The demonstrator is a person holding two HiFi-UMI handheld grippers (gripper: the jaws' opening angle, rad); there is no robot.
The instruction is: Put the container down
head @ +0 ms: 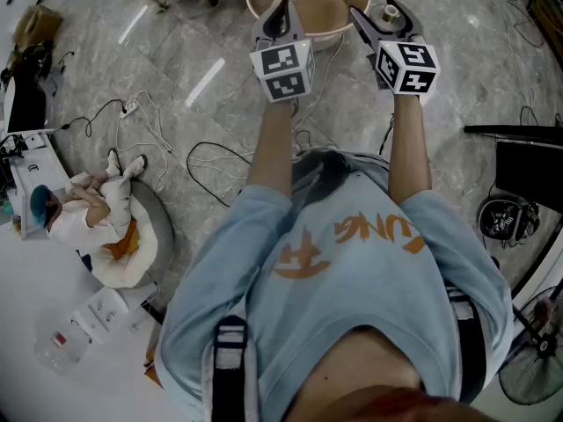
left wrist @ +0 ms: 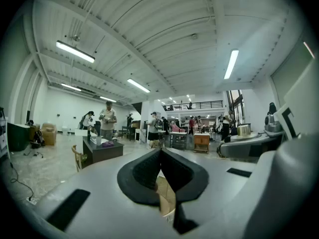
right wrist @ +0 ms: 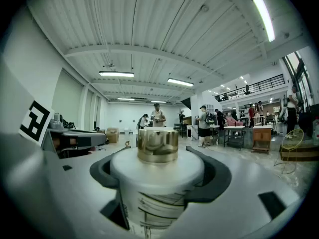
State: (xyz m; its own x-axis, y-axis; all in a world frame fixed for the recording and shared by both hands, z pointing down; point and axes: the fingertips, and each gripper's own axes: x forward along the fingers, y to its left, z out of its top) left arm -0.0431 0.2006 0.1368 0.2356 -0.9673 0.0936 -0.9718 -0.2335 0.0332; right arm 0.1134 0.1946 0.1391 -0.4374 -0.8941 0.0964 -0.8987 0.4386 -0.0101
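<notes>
Head view: the right gripper (head: pixel 384 14) clasps the container (head: pixel 388 11) above a marble floor (head: pixel 176 69), near a tan basin (head: pixel 321 11). The left gripper (head: pixel 281 11) is alongside.

Left gripper view: its jaws are pressed together, with a lit hall beyond.

Right gripper view: the jaws clamp the container's white body. It stands upright, long axis vertical, gold cap (right wrist: pixel 158 146) up.

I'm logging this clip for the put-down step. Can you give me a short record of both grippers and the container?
Left gripper: jaws together, nothing between them
Container: white body, gold cap, upright
Right gripper: closed on it
Beyond the grippers: round tan surface
Put-down: not yet done
</notes>
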